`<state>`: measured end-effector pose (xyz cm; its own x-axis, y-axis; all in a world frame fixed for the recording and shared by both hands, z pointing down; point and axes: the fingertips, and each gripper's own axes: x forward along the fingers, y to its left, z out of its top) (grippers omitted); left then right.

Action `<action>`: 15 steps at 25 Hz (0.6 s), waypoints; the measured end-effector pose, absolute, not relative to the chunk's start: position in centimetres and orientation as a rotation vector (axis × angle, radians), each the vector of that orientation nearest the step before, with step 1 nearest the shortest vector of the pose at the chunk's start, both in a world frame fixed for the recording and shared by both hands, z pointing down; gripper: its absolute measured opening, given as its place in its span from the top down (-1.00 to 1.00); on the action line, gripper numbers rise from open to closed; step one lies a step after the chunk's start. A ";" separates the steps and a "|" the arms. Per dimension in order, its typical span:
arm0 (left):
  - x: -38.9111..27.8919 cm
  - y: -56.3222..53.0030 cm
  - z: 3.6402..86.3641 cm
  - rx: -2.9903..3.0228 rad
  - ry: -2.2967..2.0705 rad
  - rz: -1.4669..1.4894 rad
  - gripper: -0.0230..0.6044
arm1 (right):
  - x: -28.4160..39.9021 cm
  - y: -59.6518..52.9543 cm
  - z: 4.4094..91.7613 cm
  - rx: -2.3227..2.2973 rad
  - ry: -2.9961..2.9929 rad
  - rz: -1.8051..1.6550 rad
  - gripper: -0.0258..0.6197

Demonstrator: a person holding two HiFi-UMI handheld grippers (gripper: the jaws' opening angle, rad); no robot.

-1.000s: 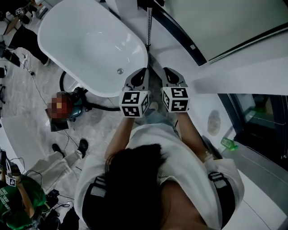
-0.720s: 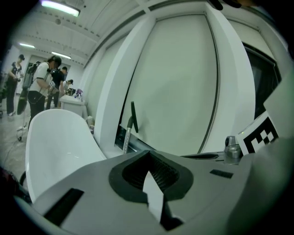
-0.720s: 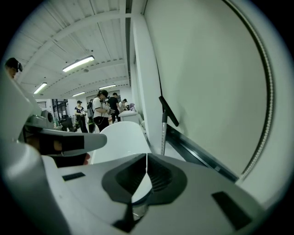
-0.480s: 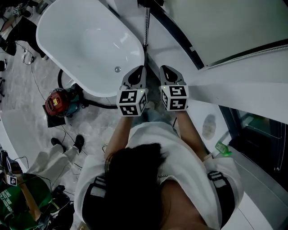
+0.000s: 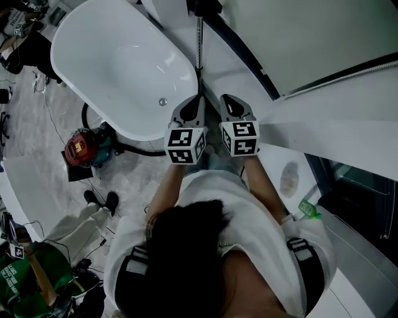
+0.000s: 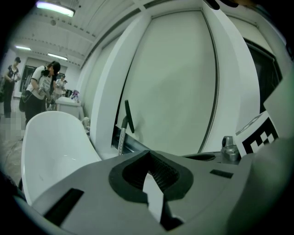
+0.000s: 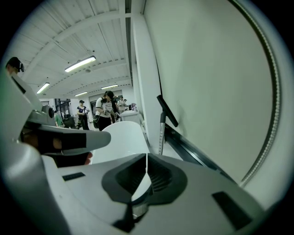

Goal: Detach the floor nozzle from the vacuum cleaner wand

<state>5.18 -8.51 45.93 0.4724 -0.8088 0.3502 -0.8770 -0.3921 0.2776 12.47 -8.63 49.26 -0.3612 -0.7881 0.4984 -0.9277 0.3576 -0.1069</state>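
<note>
The metal vacuum wand lies between the white bathtub and the curved wall, pointing away from me. A flat black part, which looks like the floor nozzle, sits at its far end. In the left gripper view the wand and the black nozzle stand ahead of the jaws. The right gripper view shows the same wand and nozzle. My left gripper and right gripper hover side by side just short of the wand's near end. Both are shut and empty.
The white bathtub fills the left side. A red vacuum canister with a black hose sits on the floor beside it. People stand at the left edge and in the background. A green bottle lies at the right.
Both grippers have edged forward toward the wand's near end, staying shut. The view has shifted slightly over the bathtub.
</note>
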 end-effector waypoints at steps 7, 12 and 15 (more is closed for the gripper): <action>5.6 -9.8 45.9 2.302 -1.423 0.230 0.92 | 13.6 -10.0 48.9 1.519 -2.261 0.524 0.87; 5.7 -10.2 46.0 2.322 -1.422 0.243 0.92 | 13.8 -10.3 48.8 1.514 -2.264 0.517 0.87; 5.7 -11.0 46.0 2.330 -1.433 0.254 0.92 | 14.2 -10.8 48.7 1.517 -2.266 0.504 0.87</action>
<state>5.70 -11.03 46.03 0.4603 -0.8153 0.3512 -0.8864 -0.4000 0.2331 14.17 -10.79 48.73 -0.3546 -0.7987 0.4862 -0.9295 0.3577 -0.0903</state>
